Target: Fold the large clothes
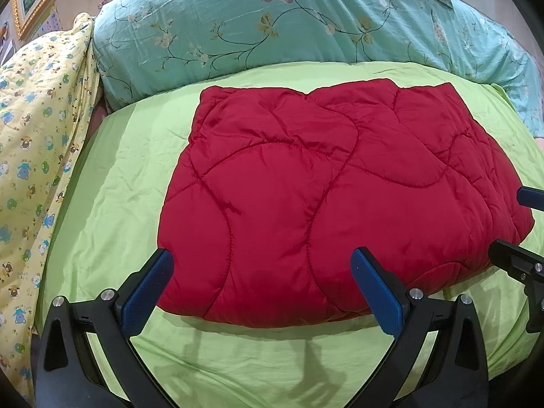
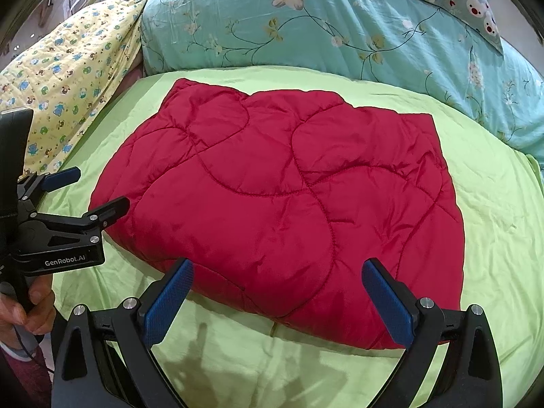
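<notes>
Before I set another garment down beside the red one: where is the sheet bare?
Bare green sheet lies between the red quilted garment and the yellow printed quilt, another patch right of the garment, and a strip in front by both grippers. Behind, the teal floral duvet crowds close.

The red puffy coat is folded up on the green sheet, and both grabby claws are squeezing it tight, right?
Not quite. The red puffy coat does lie folded on the green sheet, but neither claw squeezes it. The left hand-held gripper and the right hand-held gripper are both open, holding nothing, as each wrist view shows.
</notes>
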Motion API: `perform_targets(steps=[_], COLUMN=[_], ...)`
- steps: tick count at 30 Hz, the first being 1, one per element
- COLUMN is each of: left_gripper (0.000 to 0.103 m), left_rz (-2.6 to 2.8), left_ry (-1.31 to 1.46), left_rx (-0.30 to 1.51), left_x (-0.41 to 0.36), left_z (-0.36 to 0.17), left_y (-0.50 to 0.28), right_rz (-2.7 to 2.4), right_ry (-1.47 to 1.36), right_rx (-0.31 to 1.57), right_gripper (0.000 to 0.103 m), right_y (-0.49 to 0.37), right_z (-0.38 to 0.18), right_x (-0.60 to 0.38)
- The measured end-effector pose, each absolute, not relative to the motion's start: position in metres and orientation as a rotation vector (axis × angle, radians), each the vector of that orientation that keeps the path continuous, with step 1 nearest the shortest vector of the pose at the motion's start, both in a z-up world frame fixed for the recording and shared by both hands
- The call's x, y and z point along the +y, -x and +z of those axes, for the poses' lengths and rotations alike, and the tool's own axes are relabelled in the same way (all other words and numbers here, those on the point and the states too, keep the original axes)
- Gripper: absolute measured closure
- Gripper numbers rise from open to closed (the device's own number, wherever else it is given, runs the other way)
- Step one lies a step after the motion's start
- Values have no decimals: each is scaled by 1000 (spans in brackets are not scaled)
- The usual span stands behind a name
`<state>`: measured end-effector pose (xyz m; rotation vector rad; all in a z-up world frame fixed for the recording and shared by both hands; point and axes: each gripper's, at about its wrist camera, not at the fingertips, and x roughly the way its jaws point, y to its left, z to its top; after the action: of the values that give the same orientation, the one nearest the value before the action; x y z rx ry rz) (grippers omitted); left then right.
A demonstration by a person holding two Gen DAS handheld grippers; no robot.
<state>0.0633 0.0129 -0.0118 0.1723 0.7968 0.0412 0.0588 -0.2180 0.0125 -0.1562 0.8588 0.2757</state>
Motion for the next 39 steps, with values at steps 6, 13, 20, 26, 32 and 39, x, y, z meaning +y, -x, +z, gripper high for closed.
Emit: perform_targets(steps=[6, 13, 20, 26, 32, 39], left_gripper=[0, 0, 0, 0, 0, 0], left_rz=[44, 54, 55, 51, 50, 49], left_ry=[-172, -179, -180, -176, -175, -174], left_rx=[792, 783, 783, 782, 782, 781], left_x=[12, 12, 12, 13, 13, 14], left_z=[-11, -10, -10, -9, -9, -9], left_y=[-62, -61, -61, -62, -61, -62], right_rz=[276, 277, 276, 276, 277, 276], right_ry=[157, 156, 156, 155, 156, 155], right_rx=[857, 858, 857, 857, 856, 855], right_gripper=[3, 3, 3, 3, 3, 3], right_y=[-58, -57, -57, -56, -56, -55], right_z=[14, 15, 15, 15, 15, 16], right_x=[-217, -217, -217, -216, -216, -216])
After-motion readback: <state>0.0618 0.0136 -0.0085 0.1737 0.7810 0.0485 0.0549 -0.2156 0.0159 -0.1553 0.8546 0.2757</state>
